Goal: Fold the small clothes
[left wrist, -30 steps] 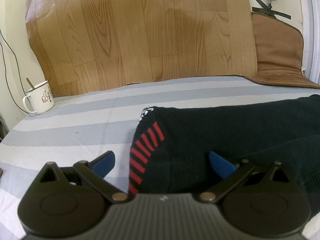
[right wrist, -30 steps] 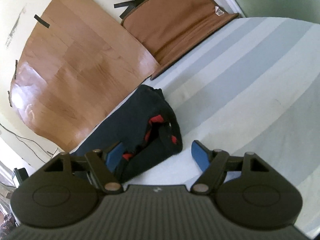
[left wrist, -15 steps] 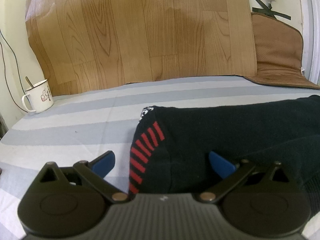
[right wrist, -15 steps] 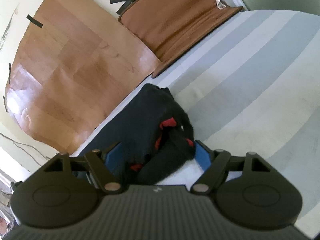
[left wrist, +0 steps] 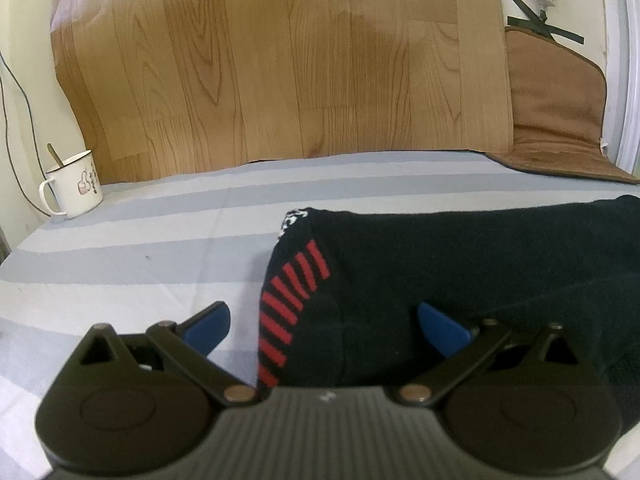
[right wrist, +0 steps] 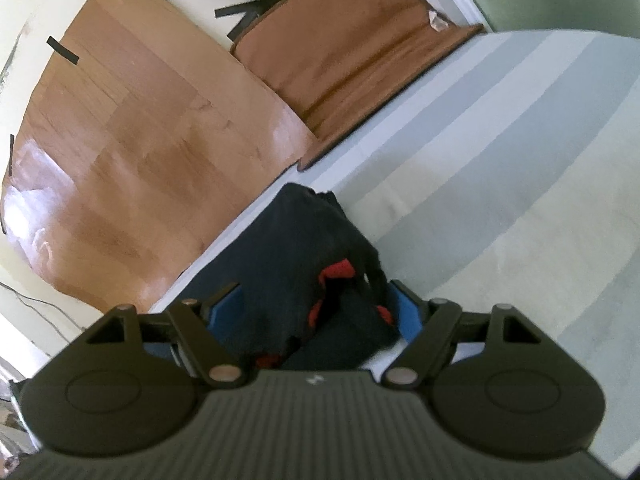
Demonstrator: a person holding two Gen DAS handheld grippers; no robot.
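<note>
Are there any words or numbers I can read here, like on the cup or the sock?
No words or numbers can be read.
Mug: a small thumbs-up drawing with dark marks beside it, too small to read.
Sock: a white pattern at its tip and red stripes, no letters.
Left gripper and right gripper: a tiny white mark on each body, too small to read.

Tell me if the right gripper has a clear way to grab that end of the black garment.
Probably yes: the right gripper is open, the black garment already lies between its fingers, and nothing blocks it.
</note>
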